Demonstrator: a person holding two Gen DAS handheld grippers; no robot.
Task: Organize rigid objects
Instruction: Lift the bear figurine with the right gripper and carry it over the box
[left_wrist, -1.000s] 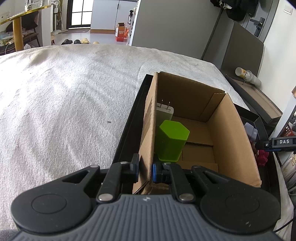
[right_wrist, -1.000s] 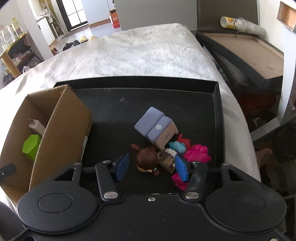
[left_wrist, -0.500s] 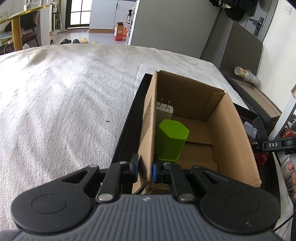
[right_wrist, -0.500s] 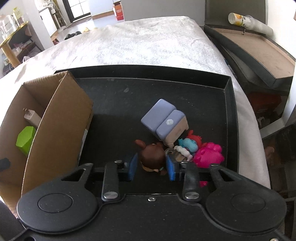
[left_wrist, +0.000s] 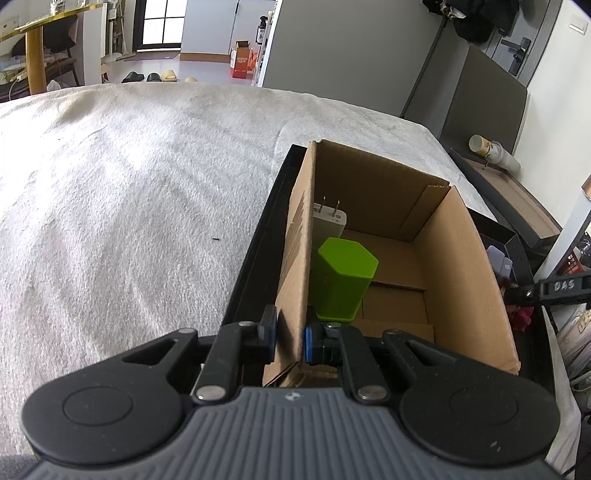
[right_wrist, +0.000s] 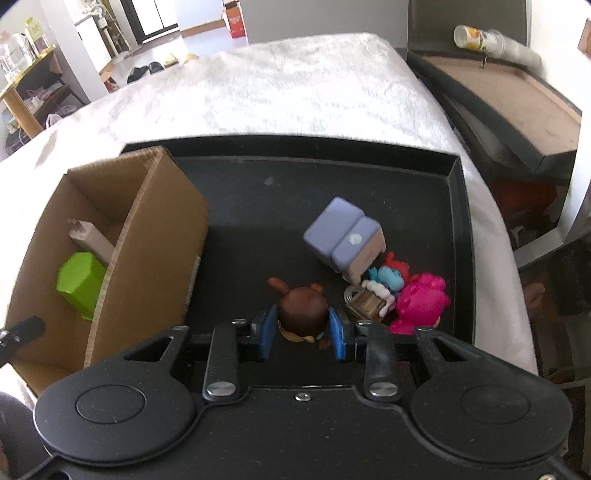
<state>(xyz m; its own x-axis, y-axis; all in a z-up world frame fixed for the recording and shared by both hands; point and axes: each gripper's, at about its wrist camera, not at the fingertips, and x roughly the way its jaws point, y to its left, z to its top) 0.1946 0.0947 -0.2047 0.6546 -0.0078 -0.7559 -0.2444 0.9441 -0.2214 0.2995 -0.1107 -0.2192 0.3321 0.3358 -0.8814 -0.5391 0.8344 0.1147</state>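
Boxed: green block (right_wrist: 82, 281), charger (left_wrist: 328, 223); brown toy (right_wrist: 303, 305) clenched in right jaws; left jaws clamping cardboard box (left_wrist: 295, 258); purple block (right_wrist: 343, 238), padlock (right_wrist: 364, 302), pink toy (right_wrist: 421, 301) left in tray (right_wrist: 295, 177).

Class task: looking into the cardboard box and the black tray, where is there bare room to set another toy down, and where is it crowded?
Free: the cardboard box floor right of the green block, and the black tray floor behind the purple block. Crowded: the tray's near right corner, around the padlock and pink toy.
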